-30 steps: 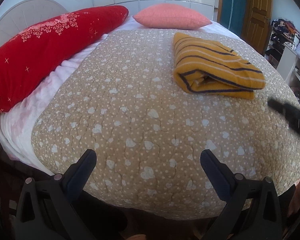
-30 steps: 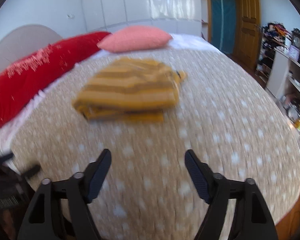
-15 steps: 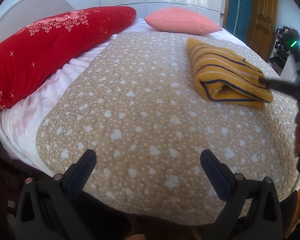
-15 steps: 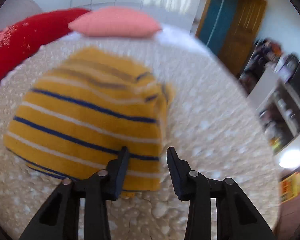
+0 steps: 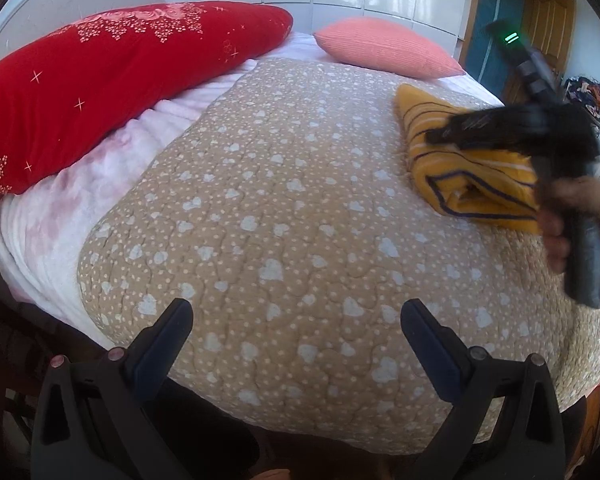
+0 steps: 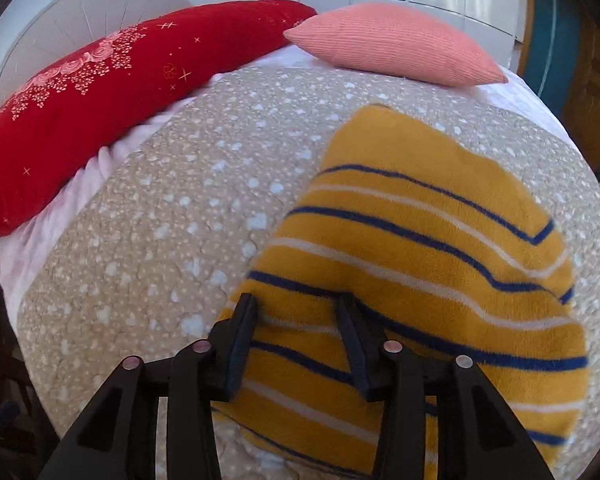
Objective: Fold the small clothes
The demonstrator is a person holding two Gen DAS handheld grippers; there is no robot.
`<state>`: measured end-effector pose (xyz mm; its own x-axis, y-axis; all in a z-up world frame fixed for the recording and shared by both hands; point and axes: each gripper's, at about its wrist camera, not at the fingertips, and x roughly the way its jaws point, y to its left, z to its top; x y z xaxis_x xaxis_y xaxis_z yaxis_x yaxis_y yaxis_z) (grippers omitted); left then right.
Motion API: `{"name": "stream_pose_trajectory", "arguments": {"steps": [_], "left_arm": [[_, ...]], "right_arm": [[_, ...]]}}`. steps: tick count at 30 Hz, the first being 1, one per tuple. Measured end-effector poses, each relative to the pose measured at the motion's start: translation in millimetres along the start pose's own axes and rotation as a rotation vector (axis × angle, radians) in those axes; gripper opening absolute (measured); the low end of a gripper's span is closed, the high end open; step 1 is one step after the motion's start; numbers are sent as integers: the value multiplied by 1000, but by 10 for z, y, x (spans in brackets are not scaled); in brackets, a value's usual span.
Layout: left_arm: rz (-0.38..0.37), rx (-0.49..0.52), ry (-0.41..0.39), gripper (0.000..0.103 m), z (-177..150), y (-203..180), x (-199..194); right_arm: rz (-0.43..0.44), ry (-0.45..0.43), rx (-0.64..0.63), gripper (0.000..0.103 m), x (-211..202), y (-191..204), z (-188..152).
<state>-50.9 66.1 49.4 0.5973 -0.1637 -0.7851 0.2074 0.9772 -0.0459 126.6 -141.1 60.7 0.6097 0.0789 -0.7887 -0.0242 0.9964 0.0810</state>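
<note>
A folded yellow garment with blue and white stripes lies on the right side of the bed; it also shows in the left wrist view. My right gripper rests on top of the garment near its left edge, jaws partly open, with fabric bulging between the fingers but not clamped. In the left wrist view the right gripper is a blurred dark shape lying over the garment, held by a hand. My left gripper is wide open and empty, low over the front edge of the bed.
A beige quilt with white hearts covers the bed. A long red pillow lies along the left and a pink pillow at the head. A wooden door and cluttered shelves stand at the right.
My right gripper has moved forward and left onto the folded garment, jaws narrowed from wide open. The left gripper has shifted slightly, staying open at the bed's front edge.
</note>
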Motion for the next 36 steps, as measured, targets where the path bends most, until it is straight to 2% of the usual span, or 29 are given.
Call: {"name": "stream_pose_trajectory", "arguments": {"steps": [2, 3, 7, 12, 15, 17, 19, 22, 26, 30, 33, 36], "left_arm": [[0, -10, -1, 103, 20, 31, 24], [-2, -15, 0, 103, 27, 37, 34], [-3, -14, 0, 103, 19, 20, 12], [31, -2, -39, 103, 30, 38, -116], [31, -20, -53, 103, 45, 61, -177], [27, -18, -60, 103, 40, 28, -229], [30, -1, -77, 103, 32, -33, -295], [45, 28, -132, 103, 35, -165, -456], [60, 70, -229, 103, 52, -362, -732], [43, 111, -332, 103, 120, -573, -1002], [19, 155, -333, 103, 193, -772, -1031], [-2, 185, -292, 103, 199, -960, -951]], "right_arm": [[1, -90, 24, 49, -228, -49, 61], [-7, -100, 50, 49, -232, -95, 94], [2, -5, 167, 51, 125, -378, 93], [82, -107, 238, 53, -211, -561, -107], [18, -99, 263, 53, -296, -805, -357], [-59, -98, 265, 46, -387, -947, -507], [-142, -100, 259, 46, -575, -1015, -647], [-227, -130, 239, 53, -953, -976, -883], [-263, -191, 159, 64, -1461, -841, -1230], [-315, -228, 103, 72, -1779, -690, -1504], [-323, -247, 120, 76, -1895, -680, -1673], [-316, -258, 147, 76, -1909, -684, -1808]]}}
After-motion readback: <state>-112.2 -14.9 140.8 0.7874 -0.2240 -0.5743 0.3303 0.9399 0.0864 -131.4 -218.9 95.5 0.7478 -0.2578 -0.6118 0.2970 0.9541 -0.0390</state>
